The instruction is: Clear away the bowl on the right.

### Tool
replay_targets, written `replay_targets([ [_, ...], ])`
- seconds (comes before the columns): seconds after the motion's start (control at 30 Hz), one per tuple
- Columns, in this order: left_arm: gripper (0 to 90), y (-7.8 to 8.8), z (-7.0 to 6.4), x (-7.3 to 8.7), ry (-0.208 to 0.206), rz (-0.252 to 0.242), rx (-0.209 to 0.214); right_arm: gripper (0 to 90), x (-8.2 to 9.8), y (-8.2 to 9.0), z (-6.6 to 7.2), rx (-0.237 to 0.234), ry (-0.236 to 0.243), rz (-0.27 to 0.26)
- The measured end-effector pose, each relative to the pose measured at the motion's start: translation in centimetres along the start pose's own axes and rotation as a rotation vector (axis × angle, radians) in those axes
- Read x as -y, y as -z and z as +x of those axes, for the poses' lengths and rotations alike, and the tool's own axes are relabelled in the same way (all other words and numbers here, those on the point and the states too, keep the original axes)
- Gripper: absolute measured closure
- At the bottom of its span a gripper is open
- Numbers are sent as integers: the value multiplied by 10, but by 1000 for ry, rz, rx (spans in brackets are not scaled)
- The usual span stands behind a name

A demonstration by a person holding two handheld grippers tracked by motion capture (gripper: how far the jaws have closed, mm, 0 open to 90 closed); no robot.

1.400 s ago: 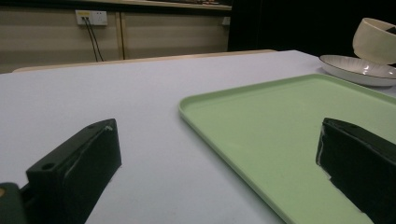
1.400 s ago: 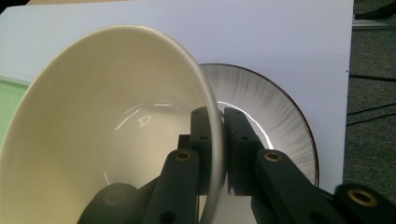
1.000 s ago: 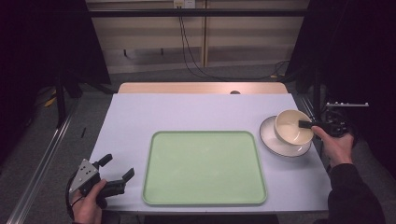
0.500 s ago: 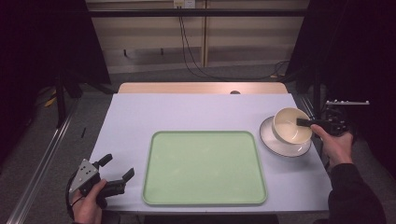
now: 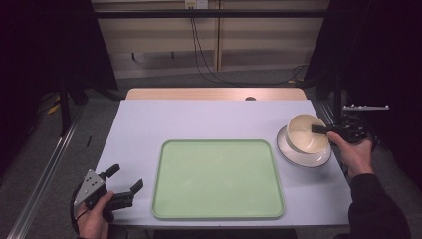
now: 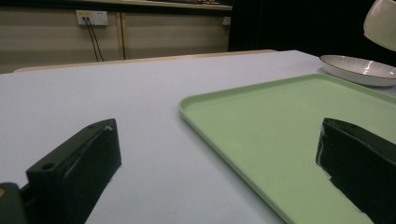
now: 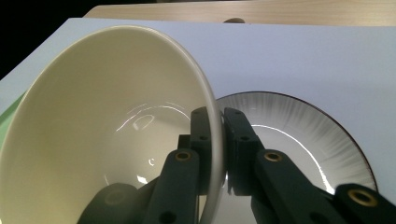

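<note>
A cream bowl hangs tilted just above a white plate with a dark rim at the table's right side. My right gripper is shut on the bowl's right rim; in the right gripper view the rim is pinched between the two jaws of that gripper, with the plate below. My left gripper rests open at the table's front left corner, nothing between its fingers. A pale green tray lies empty at the front middle. The left gripper view shows the tray, the plate and the lifted bowl.
The table has a pale lilac top and a wooden strip along its far edge. Cables hang down the wall behind it. Dark frames stand at both sides.
The bowl has risen slightly off the plate and shifted a little left in my right gripper. My left gripper has stayed still.
</note>
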State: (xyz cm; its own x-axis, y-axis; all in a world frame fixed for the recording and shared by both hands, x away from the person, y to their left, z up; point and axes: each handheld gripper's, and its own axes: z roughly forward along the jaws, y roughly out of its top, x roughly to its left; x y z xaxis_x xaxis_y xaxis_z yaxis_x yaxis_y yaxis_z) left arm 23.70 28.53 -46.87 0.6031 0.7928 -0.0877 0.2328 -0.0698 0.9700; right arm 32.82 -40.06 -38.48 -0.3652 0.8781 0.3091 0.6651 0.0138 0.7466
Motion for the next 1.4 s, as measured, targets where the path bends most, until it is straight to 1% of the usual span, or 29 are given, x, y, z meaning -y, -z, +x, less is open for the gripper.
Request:
replay_targets([
  [0.03, 0, 0, 0, 0, -3, 1, -9, 836, 0, -1, 1, -4, 0, 5],
  [0.13, 0, 0, 0, 0, 4, 0, -4, 836, -2, -6, 6, -22, 19, 20],
  [0.23, 0, 0, -1, 0, 4, -3, -8, 836, -4, -11, 12, -19, 41, 35],
  [0.37, 1, 0, 0, 0, 3, -1, -8, 836, -7, -16, 18, -33, 59, 43],
  [0.43, 1, 0, 0, 0, 5, 0, -5, 836, -9, -18, 23, -42, 60, 48],
  [0.57, 1, 0, 0, 0, 1, 0, -6, 836, -12, -22, 27, -61, 65, 50],
  [0.63, 1, -1, 0, 0, 7, -1, -6, 836, -13, -25, 29, -59, 74, 52],
  [0.7, 1, 0, 0, 0, 8, 0, -5, 836, -14, -27, 31, -64, 72, 59],
  [0.93, 0, -2, 0, 0, 6, 2, -2, 836, -19, -34, 39, -70, 92, 64],
  [1.0, 0, -1, 0, 0, -2, 7, -8, 836, -20, -37, 42, -78, 96, 70],
  [1.03, 1, -1, 0, 0, 5, 3, -9, 836, -21, -38, 44, -82, 96, 72],
  [1.3, 0, -2, 0, 0, -3, 8, -6, 836, -25, -53, 51, -89, 105, 101],
  [1.33, 0, -2, 0, 0, 4, 3, -6, 836, -25, -55, 52, -91, 106, 102],
  [1.4, 1, -2, 0, -1, -6, 7, -2, 836, -26, -59, 53, -95, 106, 105],
])
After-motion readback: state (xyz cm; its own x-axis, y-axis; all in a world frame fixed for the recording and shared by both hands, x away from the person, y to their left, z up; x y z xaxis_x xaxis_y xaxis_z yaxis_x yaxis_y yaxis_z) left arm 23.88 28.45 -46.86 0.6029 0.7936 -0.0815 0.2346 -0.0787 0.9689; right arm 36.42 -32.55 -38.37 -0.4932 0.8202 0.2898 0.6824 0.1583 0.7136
